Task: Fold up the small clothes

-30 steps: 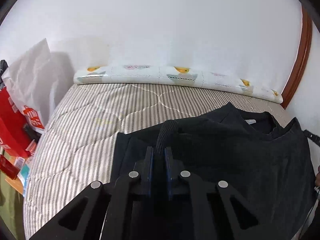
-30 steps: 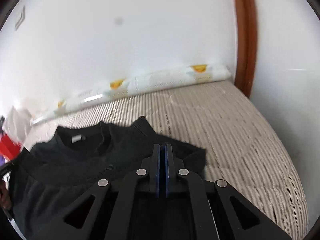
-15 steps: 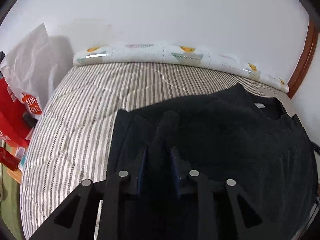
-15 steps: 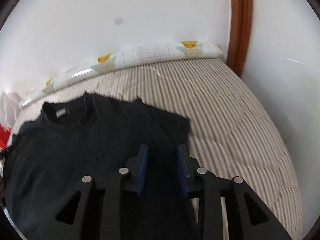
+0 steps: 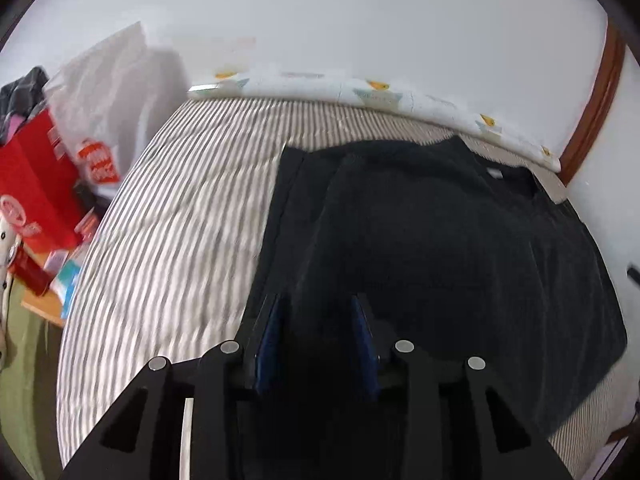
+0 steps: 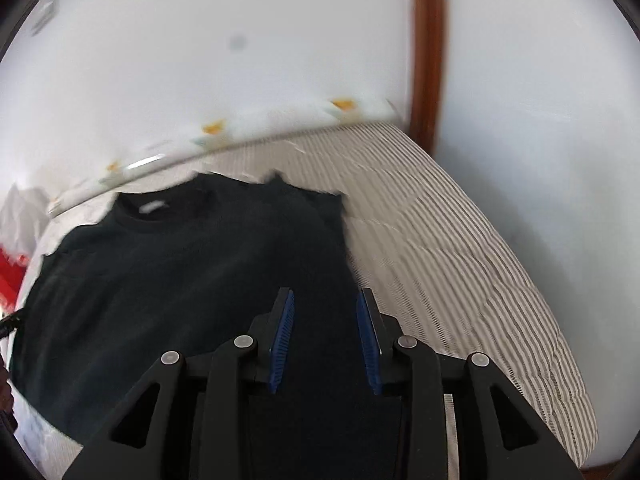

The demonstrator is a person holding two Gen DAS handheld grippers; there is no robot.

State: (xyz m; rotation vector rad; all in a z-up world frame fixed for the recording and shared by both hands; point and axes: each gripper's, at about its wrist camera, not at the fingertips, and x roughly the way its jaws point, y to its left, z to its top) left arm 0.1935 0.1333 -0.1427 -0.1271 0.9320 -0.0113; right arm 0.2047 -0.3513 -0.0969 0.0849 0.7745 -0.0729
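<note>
A black knit top (image 5: 440, 240) lies flat on the striped bed quilt (image 5: 180, 220), neck and label toward the wall. Its left side is folded inward, leaving a straight edge. My left gripper (image 5: 316, 304) hovers over that left part, jaws opening, with only the flat cloth beneath them and the pads not pressing it. In the right wrist view the same top (image 6: 192, 272) shows its right side folded in as well. My right gripper (image 6: 325, 296) stands over that right edge, jaws opening, nothing pinched between the blue pads.
A patterned white bolster (image 5: 360, 94) runs along the wall at the bed's far edge. A red box (image 5: 32, 184), a white plastic bag (image 5: 108, 92) and clutter sit left of the bed. A brown wooden frame (image 6: 428, 52) rises at the right corner.
Both grippers were shut on pinched folds of the black top; they have let go, opened and drawn back toward the near edge. The top now lies flat.
</note>
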